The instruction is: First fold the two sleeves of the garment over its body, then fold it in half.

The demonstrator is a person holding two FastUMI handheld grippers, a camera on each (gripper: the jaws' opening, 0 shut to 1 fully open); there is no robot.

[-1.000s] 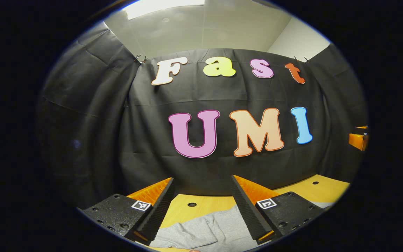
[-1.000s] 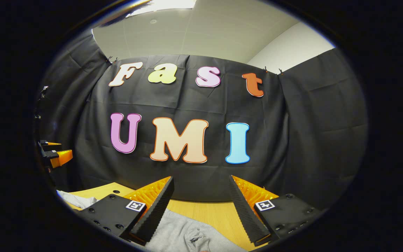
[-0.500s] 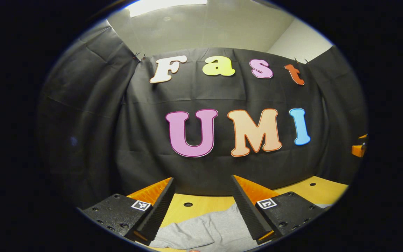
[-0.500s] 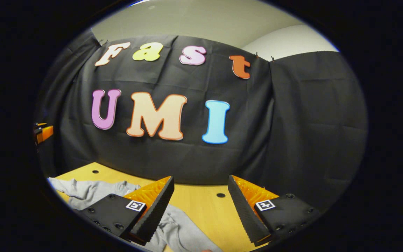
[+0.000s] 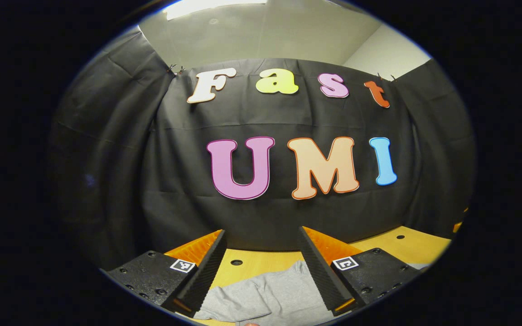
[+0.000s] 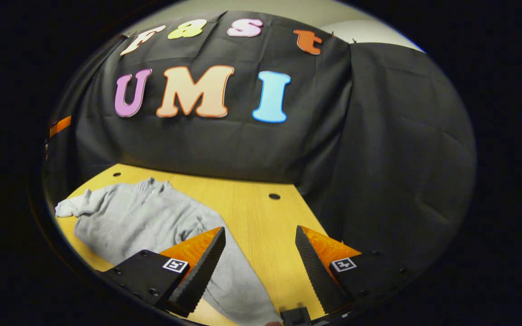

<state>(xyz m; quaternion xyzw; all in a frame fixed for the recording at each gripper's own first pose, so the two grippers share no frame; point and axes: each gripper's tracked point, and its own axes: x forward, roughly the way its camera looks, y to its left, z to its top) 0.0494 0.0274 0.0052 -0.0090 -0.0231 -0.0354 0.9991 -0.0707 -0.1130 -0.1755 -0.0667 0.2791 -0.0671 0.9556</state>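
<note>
While the grey garment [image 6: 143, 217] lies spread on the wooden table [image 6: 261, 217], the left gripper [image 5: 261, 267] hangs above its edge with jaws apart and nothing between them. In the right gripper view, the right gripper [image 6: 261, 262] is tilted down over one sleeve [image 6: 238, 290], its jaws wide and holding nothing.

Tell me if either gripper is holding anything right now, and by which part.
Nothing is held. The left gripper and right gripper both stand open above the grey sweatshirt lying on the wooden table.
</note>
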